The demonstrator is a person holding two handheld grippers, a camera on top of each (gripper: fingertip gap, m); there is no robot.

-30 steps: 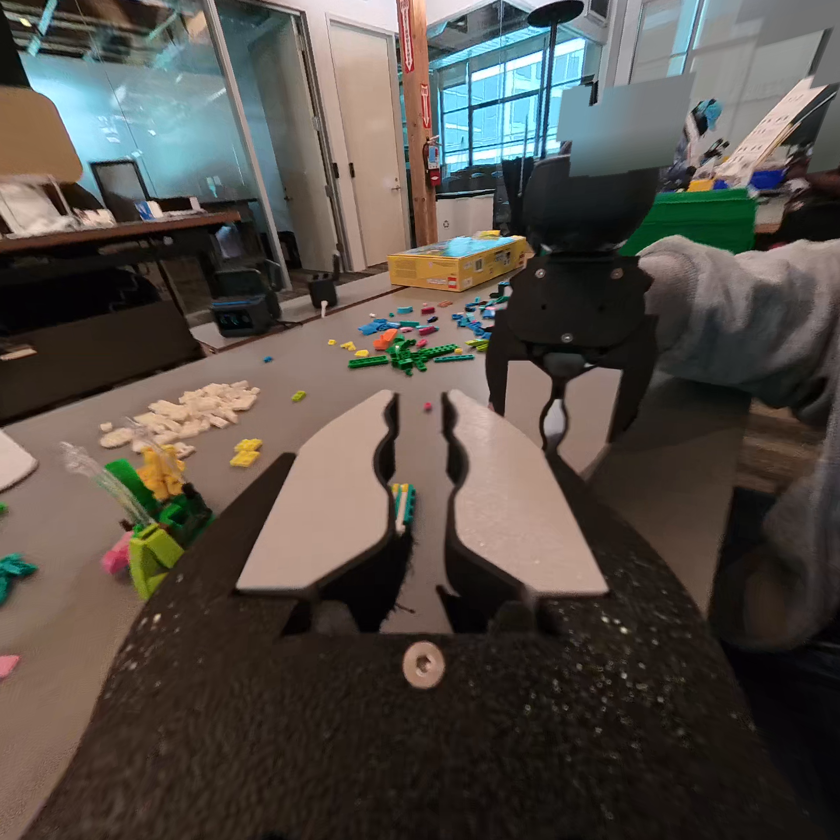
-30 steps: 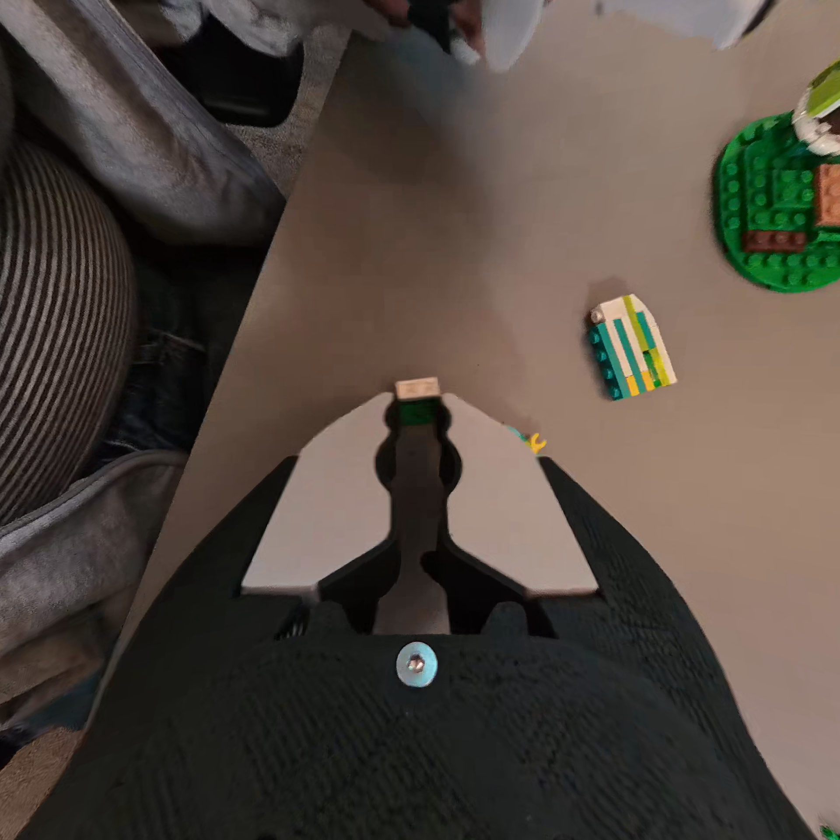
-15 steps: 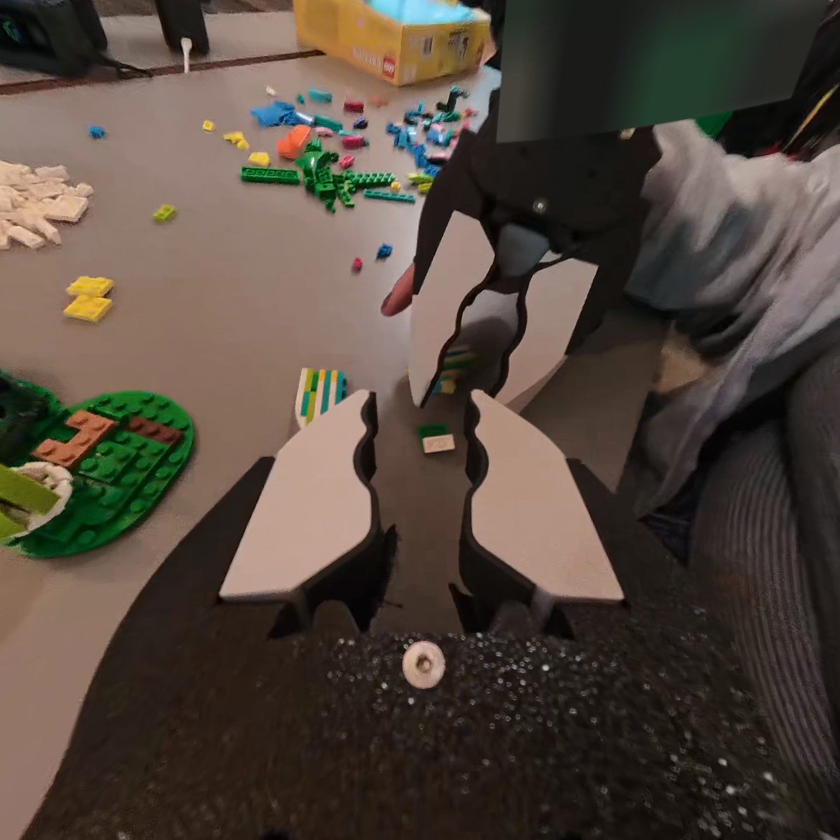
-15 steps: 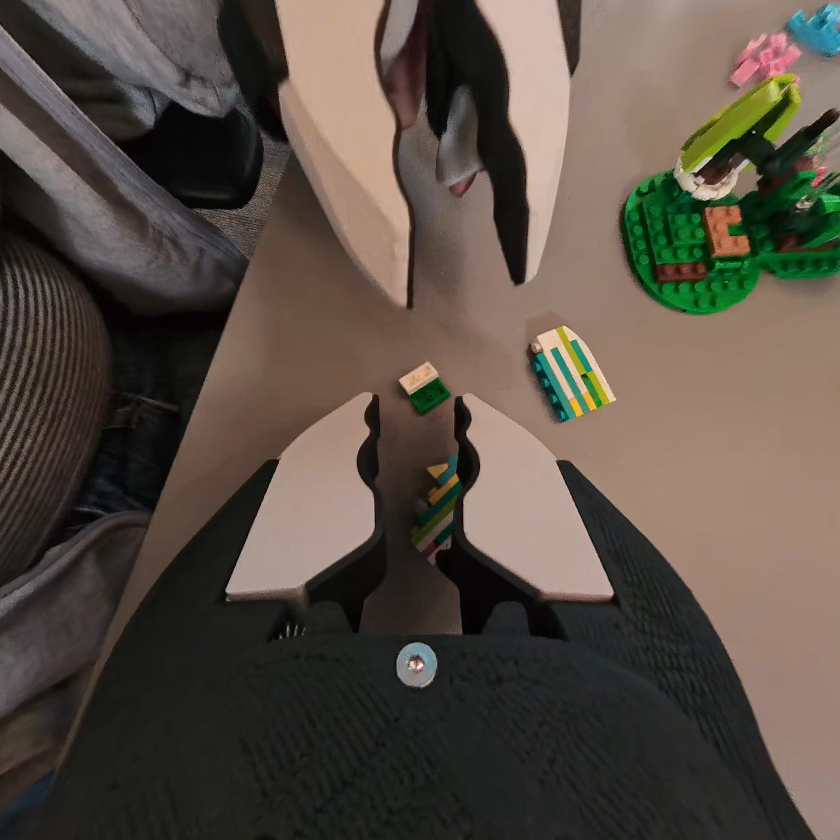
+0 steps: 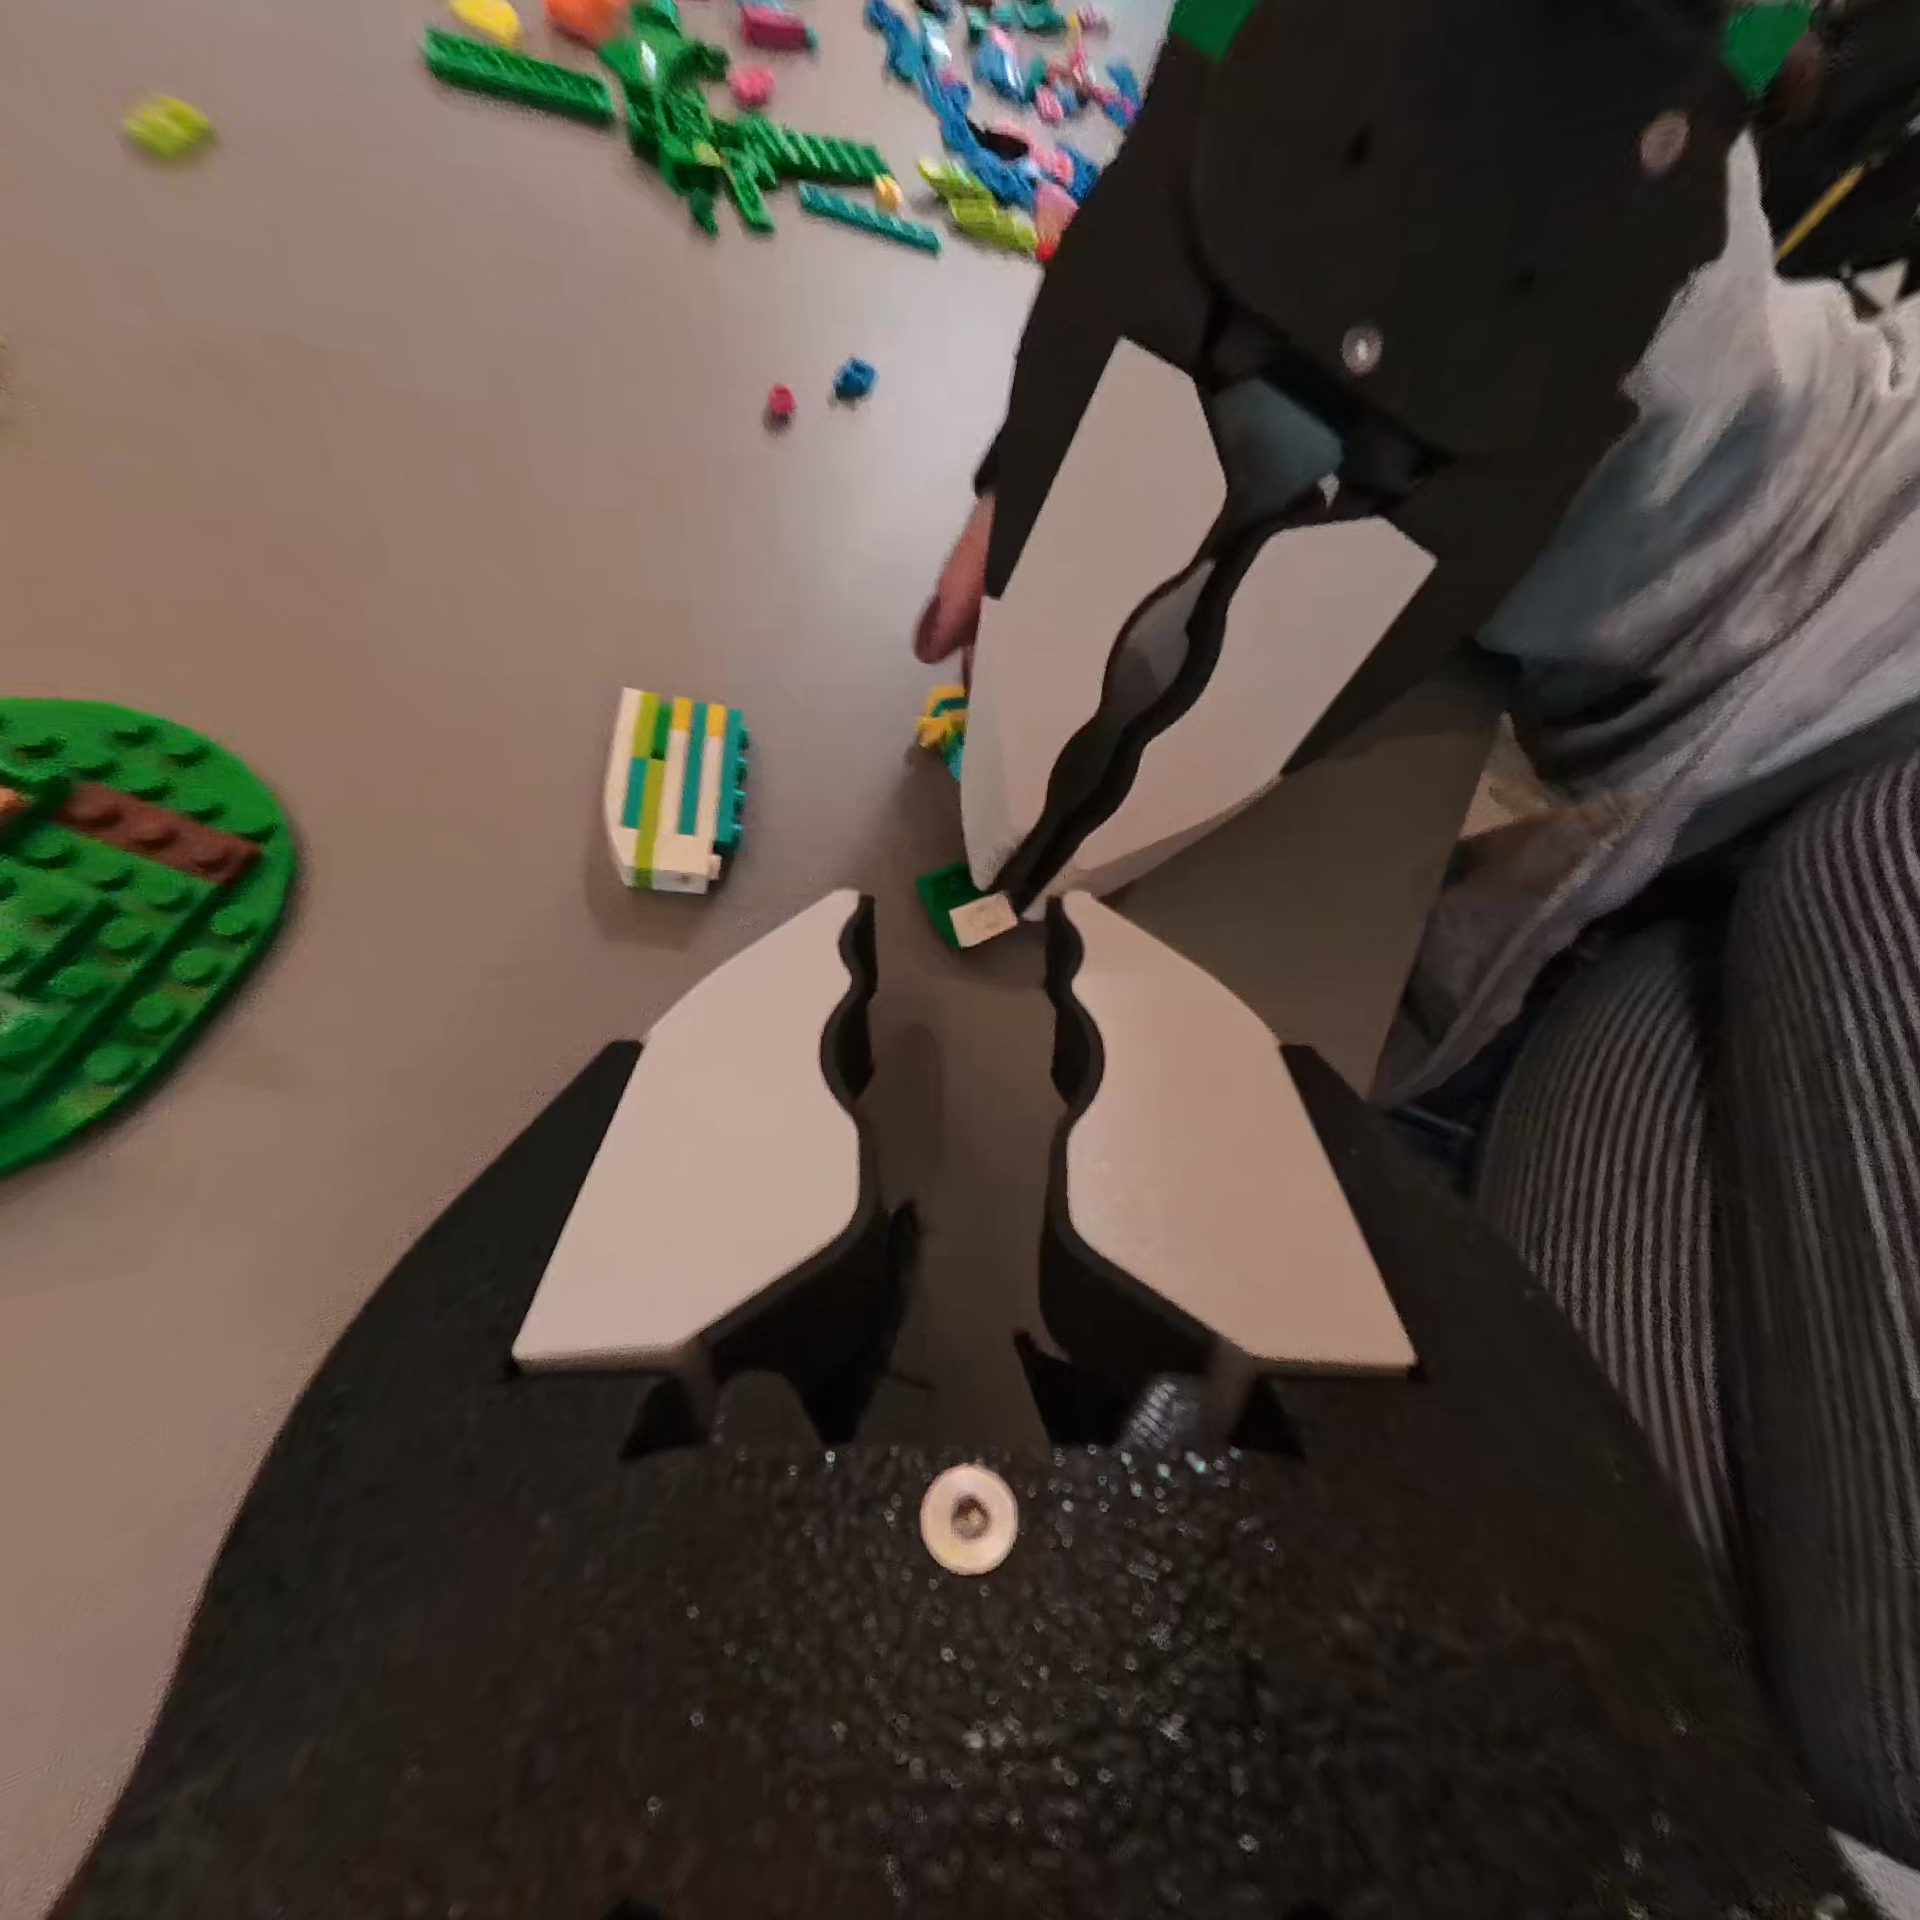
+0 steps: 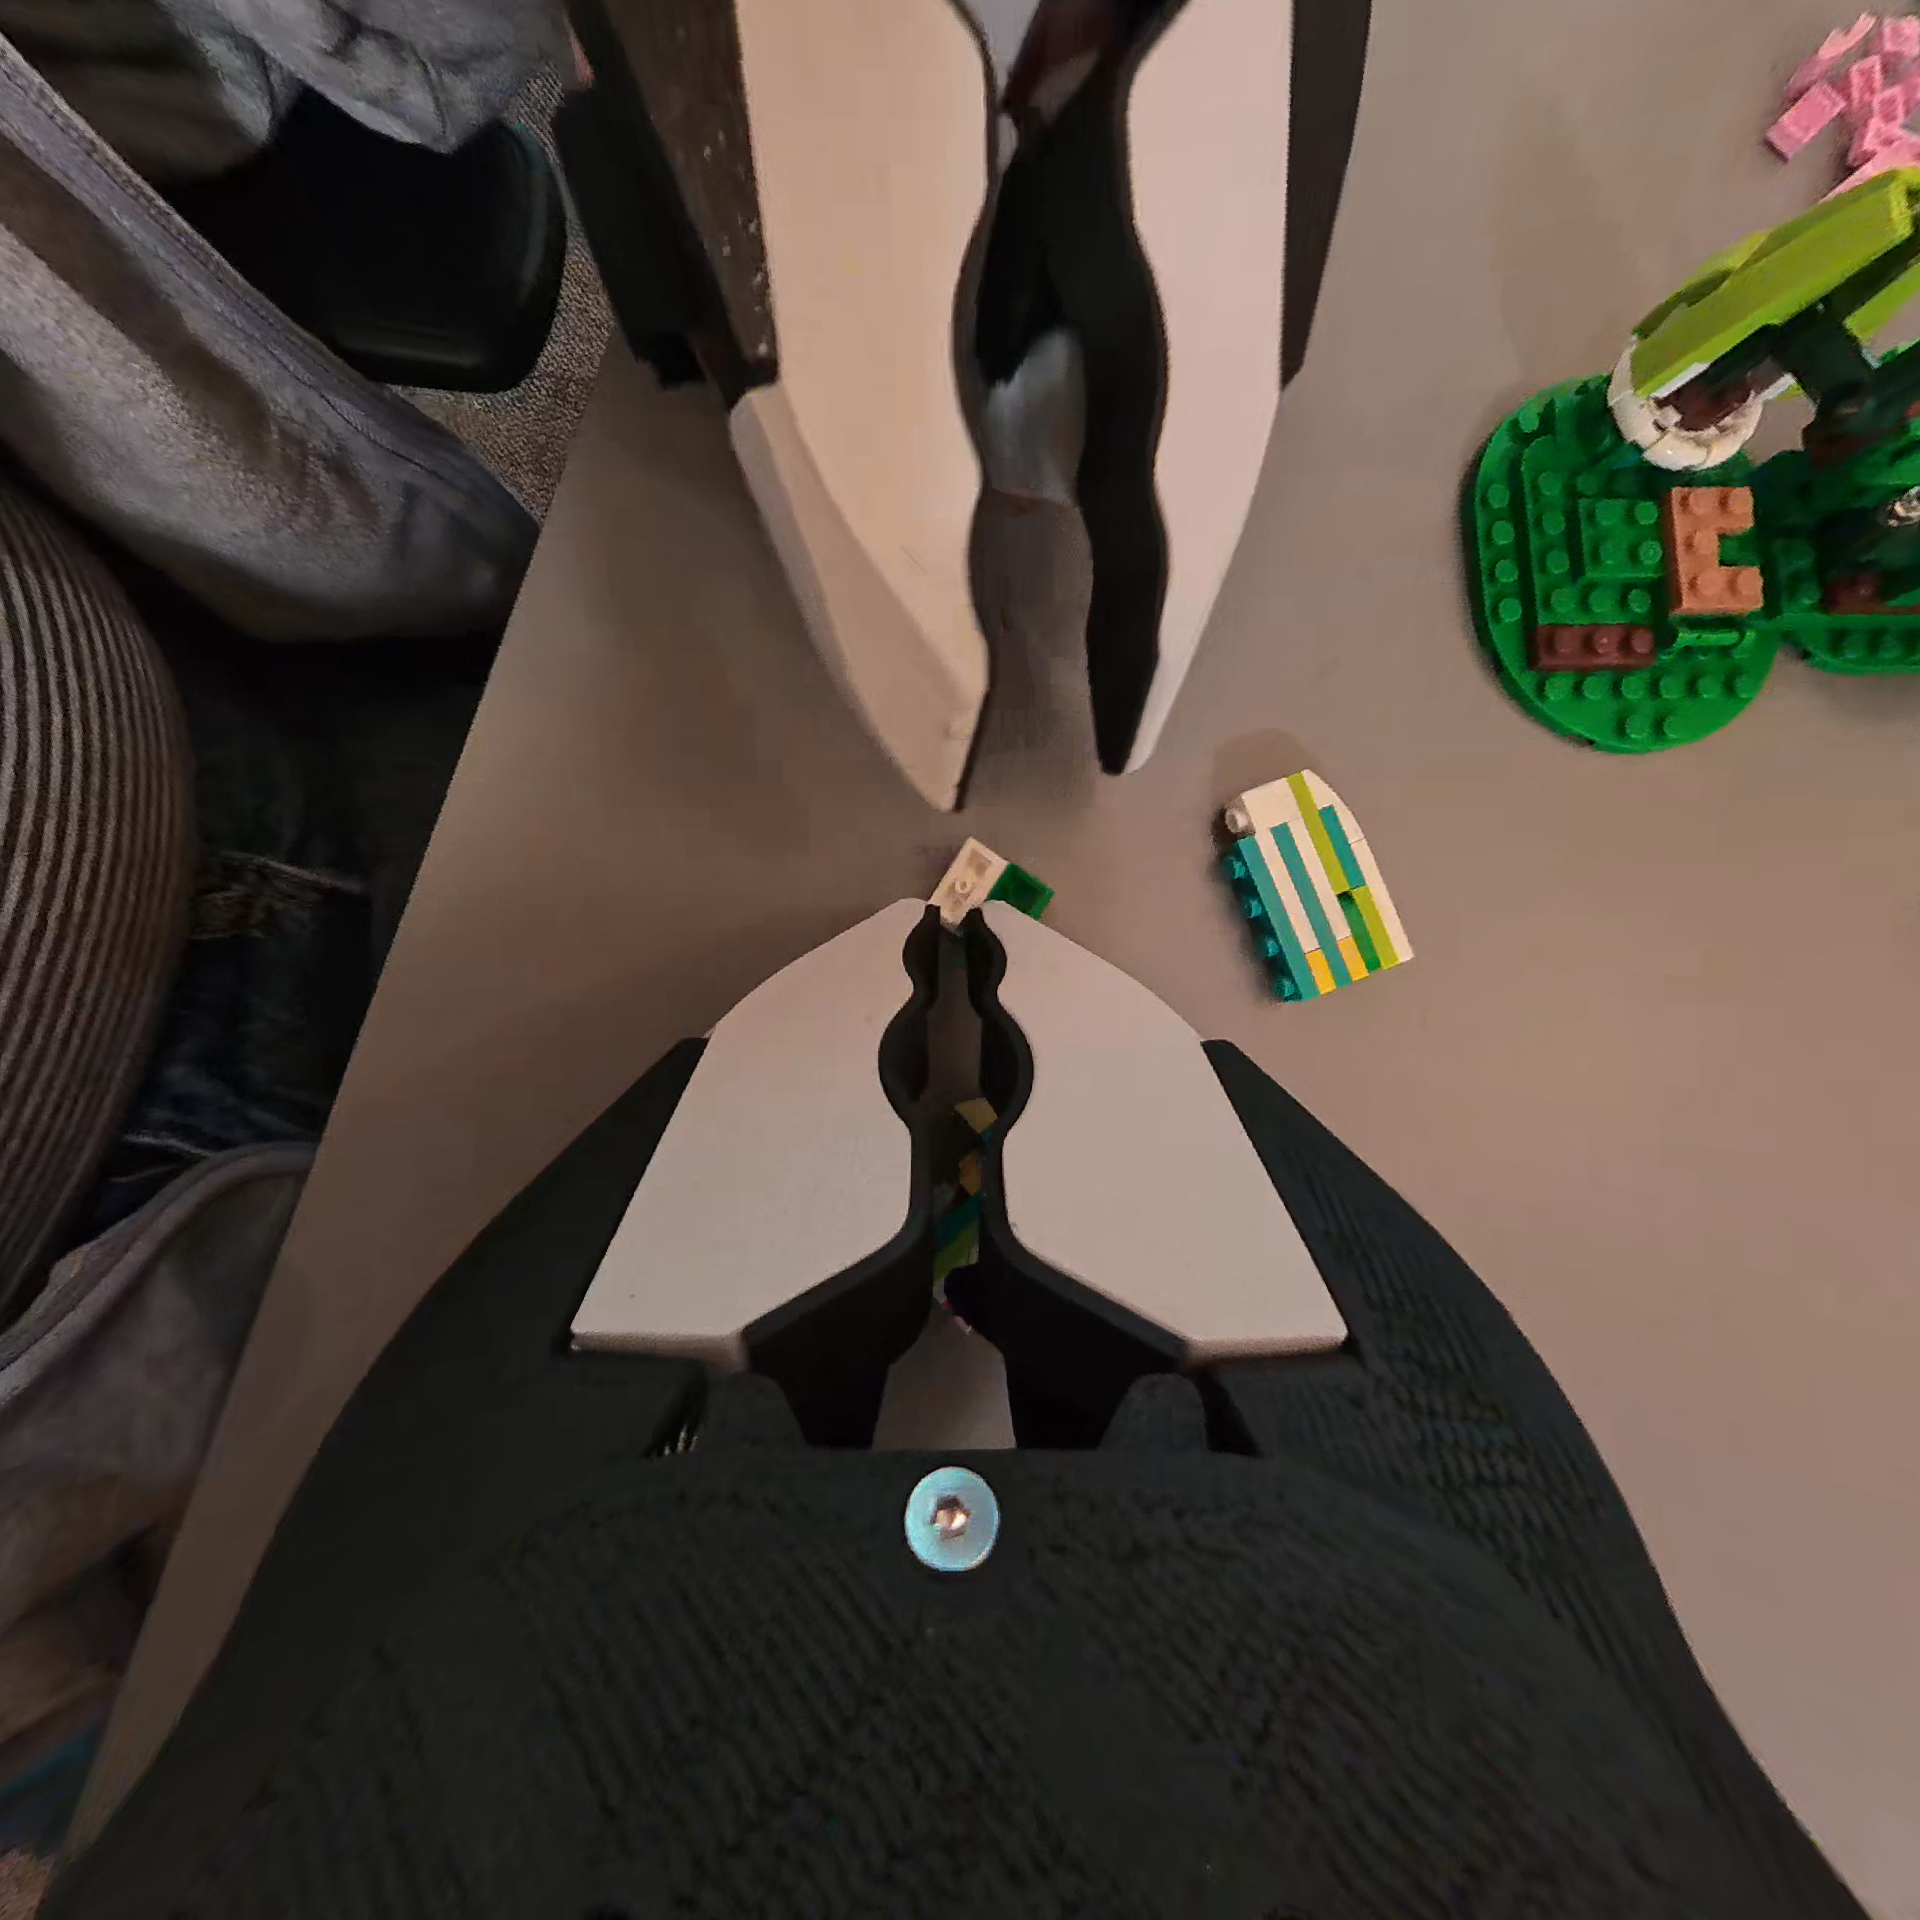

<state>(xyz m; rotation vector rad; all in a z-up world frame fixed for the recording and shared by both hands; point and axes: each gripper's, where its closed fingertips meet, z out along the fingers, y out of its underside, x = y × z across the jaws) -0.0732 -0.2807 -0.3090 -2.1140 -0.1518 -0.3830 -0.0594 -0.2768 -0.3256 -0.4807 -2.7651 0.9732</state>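
My right gripper (image 6: 951, 920) is shut on the end of a small white-and-green brick piece (image 6: 971, 878) low over the grey table (image 6: 1558, 1143). The left wrist view shows its tips (image 5: 1010, 896) pinching that piece (image 5: 977, 920). My left gripper (image 5: 958, 906) is open and empty, pointing at the same piece from the opposite side; it also shows in the right wrist view (image 6: 1039, 779). A striped white, teal and lime brick block (image 6: 1314, 883) lies beside them, also in the left wrist view (image 5: 675, 790). A second striped piece (image 6: 961, 1174) lies under my right gripper.
A green round baseplate with brown bricks and a lime build (image 6: 1621, 582) stands nearby, also in the left wrist view (image 5: 104, 914). Loose green, blue and pink bricks (image 5: 790, 156) lie farther off. A person's striped clothing (image 5: 1714, 1247) is at the table edge (image 6: 488, 831).
My right gripper held the white-and-green piece, opened and left it on the table, and has shut on it again. My left gripper has tilted down from the room to the table.
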